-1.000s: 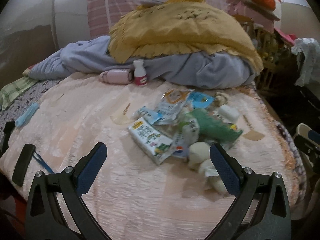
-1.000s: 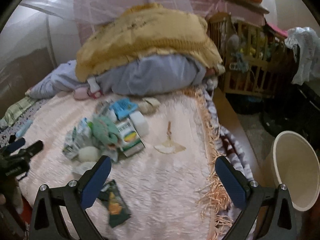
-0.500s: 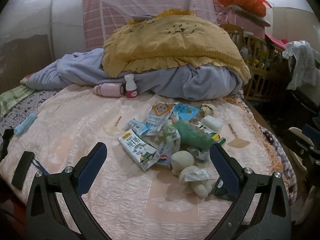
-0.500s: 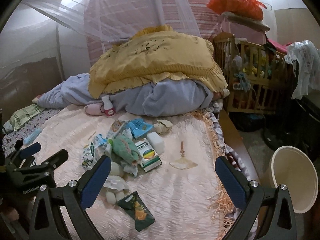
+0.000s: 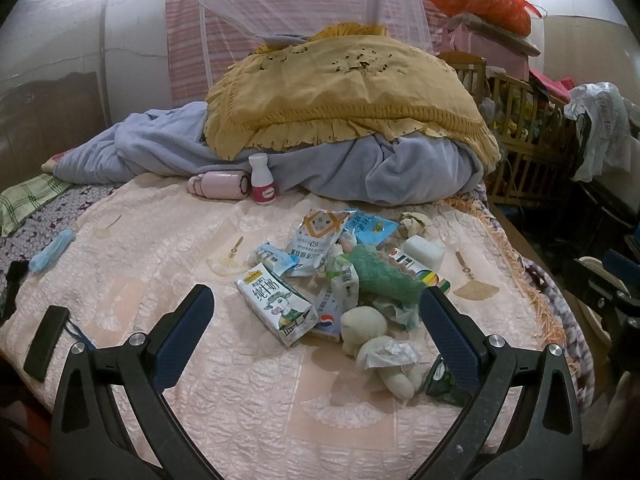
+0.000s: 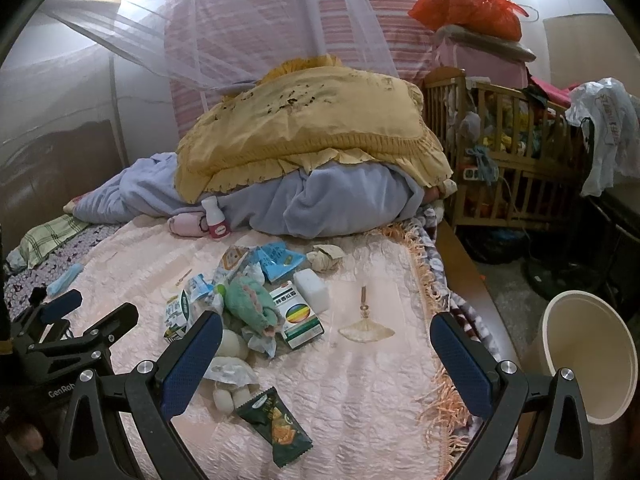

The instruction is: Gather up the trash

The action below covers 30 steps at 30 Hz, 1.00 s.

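A pile of trash lies on the pink bedspread (image 5: 160, 264): a milk carton (image 5: 274, 304), foil pouches (image 5: 316, 238), a medicine box (image 6: 298, 316), a green plush (image 5: 380, 274), crumpled tissues (image 5: 386, 354) and a dark green snack packet (image 6: 274, 426). My left gripper (image 5: 316, 320) is open and empty, held above the near edge of the pile. My right gripper (image 6: 326, 354) is open and empty, above the bedspread right of the pile. The left gripper also shows in the right wrist view (image 6: 90, 310). A cream trash bin (image 6: 588, 354) stands on the floor right of the bed.
A yellow pillow (image 5: 344, 96) on grey-blue bedding (image 5: 400, 172) fills the bed's far end, with a pink bottle (image 5: 262, 180) and pink case (image 5: 218, 184) before it. A wooden crib (image 6: 508, 152) stands right. A black object (image 5: 44, 342) lies near the left edge.
Both grippers have pulled back and tilted up, so the pile looks smaller and farther and more of the wall and netting shows. Both stay open and empty.
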Each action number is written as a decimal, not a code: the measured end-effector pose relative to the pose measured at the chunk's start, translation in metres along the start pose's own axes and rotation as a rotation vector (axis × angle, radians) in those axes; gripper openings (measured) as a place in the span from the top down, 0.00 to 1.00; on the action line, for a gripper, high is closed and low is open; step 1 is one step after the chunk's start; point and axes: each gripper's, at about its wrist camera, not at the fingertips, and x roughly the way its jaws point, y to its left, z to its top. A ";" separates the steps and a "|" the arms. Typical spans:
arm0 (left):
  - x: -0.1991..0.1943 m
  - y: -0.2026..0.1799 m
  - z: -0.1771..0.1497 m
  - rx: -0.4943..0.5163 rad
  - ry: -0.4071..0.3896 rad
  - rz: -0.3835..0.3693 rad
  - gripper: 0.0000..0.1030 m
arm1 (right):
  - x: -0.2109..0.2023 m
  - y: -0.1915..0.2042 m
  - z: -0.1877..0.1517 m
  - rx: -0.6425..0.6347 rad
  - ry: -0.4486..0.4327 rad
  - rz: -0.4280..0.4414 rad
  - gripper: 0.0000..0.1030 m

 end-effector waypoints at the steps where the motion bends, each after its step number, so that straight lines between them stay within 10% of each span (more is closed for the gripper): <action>1: 0.000 0.000 0.000 0.000 0.000 0.000 0.01 | 0.000 0.000 0.000 0.001 0.001 0.001 0.00; 30: 0.000 0.000 0.000 0.000 0.000 -0.001 0.01 | 0.003 -0.001 0.000 -0.003 0.011 -0.006 0.00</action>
